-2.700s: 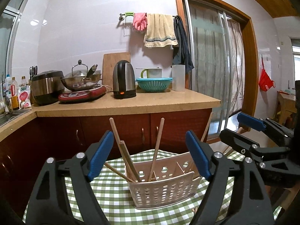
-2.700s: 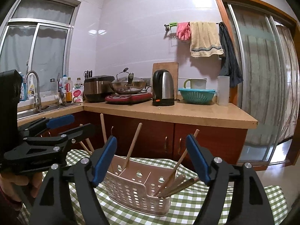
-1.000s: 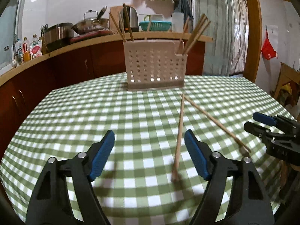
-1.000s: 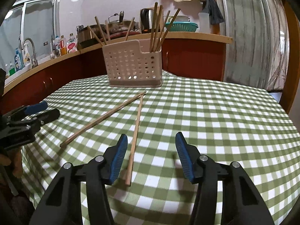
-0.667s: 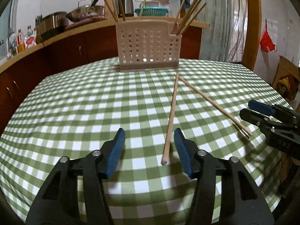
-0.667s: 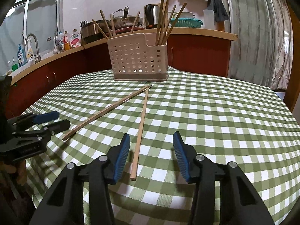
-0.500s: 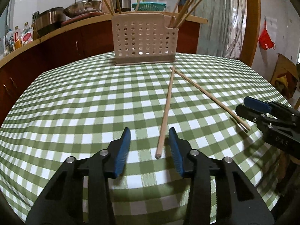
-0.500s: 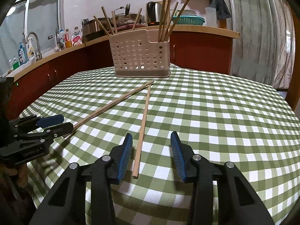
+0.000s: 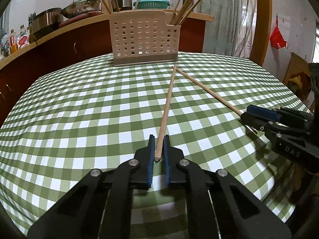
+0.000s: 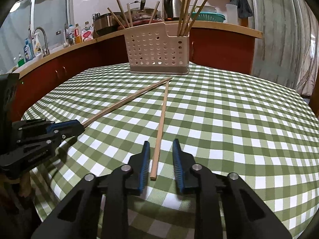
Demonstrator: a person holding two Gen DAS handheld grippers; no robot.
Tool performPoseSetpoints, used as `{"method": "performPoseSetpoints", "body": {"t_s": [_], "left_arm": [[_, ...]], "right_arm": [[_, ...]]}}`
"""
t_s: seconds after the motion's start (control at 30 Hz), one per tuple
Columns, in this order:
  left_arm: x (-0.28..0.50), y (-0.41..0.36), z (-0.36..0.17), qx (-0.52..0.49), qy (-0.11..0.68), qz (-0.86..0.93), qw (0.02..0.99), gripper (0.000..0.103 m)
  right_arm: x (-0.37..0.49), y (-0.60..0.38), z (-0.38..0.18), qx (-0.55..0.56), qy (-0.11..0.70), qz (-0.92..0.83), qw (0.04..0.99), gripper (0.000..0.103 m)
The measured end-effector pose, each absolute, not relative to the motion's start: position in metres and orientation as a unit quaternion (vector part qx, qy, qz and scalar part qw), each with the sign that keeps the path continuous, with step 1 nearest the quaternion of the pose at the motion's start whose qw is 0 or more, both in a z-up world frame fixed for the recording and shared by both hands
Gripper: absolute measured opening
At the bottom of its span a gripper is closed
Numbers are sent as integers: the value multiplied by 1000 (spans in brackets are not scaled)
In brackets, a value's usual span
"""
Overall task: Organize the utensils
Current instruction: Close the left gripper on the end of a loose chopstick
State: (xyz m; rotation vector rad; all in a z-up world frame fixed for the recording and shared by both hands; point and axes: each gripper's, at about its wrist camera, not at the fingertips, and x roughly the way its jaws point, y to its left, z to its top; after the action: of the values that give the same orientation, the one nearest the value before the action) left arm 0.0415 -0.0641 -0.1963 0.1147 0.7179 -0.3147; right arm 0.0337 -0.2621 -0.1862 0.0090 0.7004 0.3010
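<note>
Wooden chopstick pinched in your left tool; right tool closing around second chopstick, pads not touching yet.

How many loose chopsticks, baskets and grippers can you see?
loose chopsticks: 2
basket: 1
grippers: 2, the left gripper shut on one chopstick, the right gripper closing around the other, fingers not yet touching it
Total: 5
</note>
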Motion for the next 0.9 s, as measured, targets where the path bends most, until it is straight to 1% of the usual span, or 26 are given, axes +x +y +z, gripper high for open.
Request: {"method": "performPoseSetpoints", "body": {"t_s": [0.23, 0.3, 0.63, 0.9], "left_arm": [[40, -66, -196, 59, 347, -159, 923, 6], [39, -66, -195, 58, 344, -160, 923, 6], [34, -62, -183, 54, 320, -155, 933, 6], [28, -52, -160, 42, 284, -145, 947, 6]], "right_arm": [[29, -260, -187, -1, 345, 151, 926, 8], [28, -260, -186, 0, 345, 151, 926, 6], [18, -266, -169, 3, 311, 137, 940, 6], [12, -269, -147, 1, 277, 129, 952, 6]]}}
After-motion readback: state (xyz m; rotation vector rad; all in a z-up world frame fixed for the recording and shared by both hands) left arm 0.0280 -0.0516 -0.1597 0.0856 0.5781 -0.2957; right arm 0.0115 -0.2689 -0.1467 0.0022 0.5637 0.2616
